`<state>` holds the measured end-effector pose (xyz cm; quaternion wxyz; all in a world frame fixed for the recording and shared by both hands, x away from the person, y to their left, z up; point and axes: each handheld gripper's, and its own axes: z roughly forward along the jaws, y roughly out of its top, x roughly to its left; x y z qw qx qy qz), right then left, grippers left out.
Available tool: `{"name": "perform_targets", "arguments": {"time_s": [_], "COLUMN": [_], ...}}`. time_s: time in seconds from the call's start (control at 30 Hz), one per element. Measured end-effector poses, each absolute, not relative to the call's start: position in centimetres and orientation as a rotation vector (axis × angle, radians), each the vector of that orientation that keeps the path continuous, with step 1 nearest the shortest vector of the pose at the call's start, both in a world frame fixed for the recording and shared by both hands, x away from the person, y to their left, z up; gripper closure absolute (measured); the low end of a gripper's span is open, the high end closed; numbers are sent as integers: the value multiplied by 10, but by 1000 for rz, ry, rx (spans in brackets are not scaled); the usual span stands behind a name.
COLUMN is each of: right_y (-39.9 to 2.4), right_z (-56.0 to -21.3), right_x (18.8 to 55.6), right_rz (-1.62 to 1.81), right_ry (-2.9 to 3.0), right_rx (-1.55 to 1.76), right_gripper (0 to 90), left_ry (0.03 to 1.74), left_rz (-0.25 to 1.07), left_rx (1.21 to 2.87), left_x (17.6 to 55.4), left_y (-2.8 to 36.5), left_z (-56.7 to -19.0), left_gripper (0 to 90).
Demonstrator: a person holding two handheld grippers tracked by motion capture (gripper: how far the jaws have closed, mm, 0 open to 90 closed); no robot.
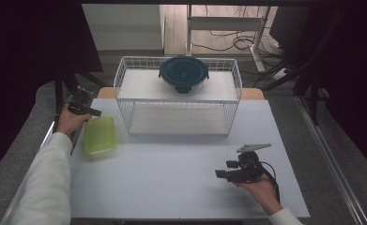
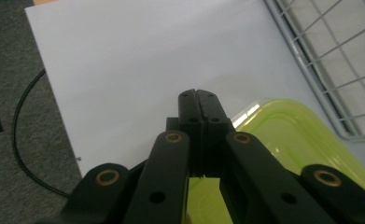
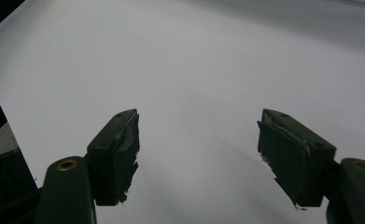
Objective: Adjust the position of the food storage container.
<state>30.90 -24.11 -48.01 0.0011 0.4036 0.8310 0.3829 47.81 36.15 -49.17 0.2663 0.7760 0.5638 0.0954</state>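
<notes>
White table (image 1: 172, 178): left claw (image 2: 198, 94) closed beside green lid (image 2: 292, 135).

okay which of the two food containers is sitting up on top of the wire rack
The round container with the dark blue lid sits on top of the white wire rack. The rectangular yellow-green container lies on the table, left of the rack beside the left tool.

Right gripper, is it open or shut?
Open: the right gripper has its jaws spread wide apart, with bare table between them.
</notes>
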Motion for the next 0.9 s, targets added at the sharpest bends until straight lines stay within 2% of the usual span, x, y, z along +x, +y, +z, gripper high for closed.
{"name": "perform_targets", "arguments": {"time_s": [0.2, 0.47, 0.9], "right_y": [-240, -241, -237], "right_z": [-481, -480, -477], "right_x": [309, 308, 305], "right_rz": [1197, 1205, 1219], "right_ry": [2612, 2612, 2622], "right_rx": [1266, 1262, 1239], "right_gripper": [292, 293, 293], "left_ry": [1501, 1438, 1326], "left_rz": [234, 187, 127], "left_rx": [2116, 2228, 2331], "left_x": [475, 466, 421], "left_y": [359, 342, 321], "left_z": [-491, -490, -490], "left_gripper": [898, 897, 897]}}
